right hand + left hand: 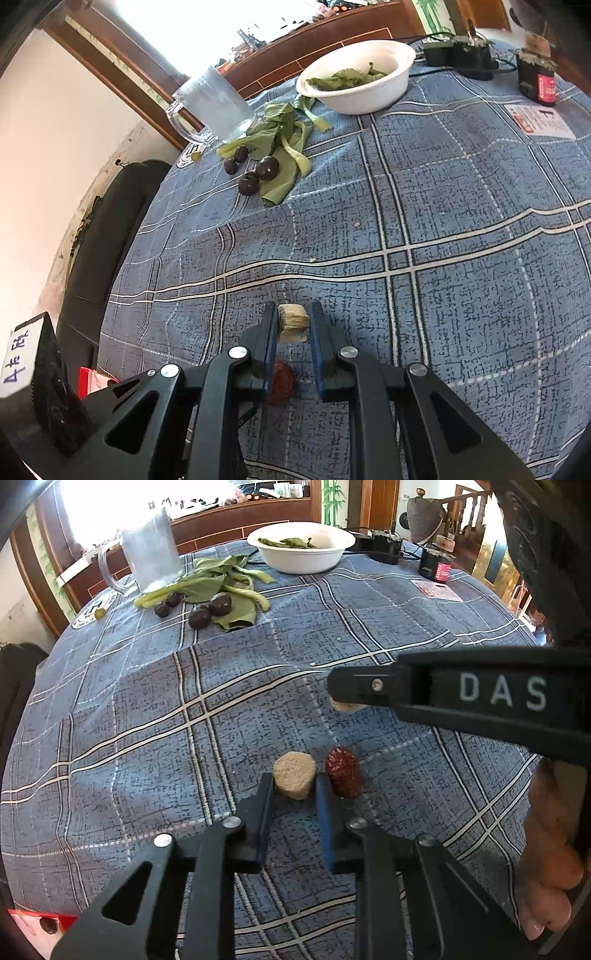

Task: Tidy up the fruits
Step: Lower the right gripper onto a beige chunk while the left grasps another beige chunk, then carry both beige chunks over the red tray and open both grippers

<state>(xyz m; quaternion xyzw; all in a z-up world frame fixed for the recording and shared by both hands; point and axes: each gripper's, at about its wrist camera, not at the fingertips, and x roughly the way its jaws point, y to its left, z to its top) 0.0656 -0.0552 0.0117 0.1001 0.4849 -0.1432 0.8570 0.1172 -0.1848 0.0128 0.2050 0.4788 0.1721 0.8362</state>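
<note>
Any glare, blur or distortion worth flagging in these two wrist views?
Left wrist: window behind the glass mug is blown out white; the tablecloth bulges from fisheye distortion. Right wrist: the same overexposed window at top and curved grid lines; the red dried fruit lies dim in the right gripper's shadow.

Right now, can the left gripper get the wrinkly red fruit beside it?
Probably not yet. The left gripper is shut on the beige chunk, so its jaws are full. The red date lies just outside its right finger, with nothing covering it.
</note>
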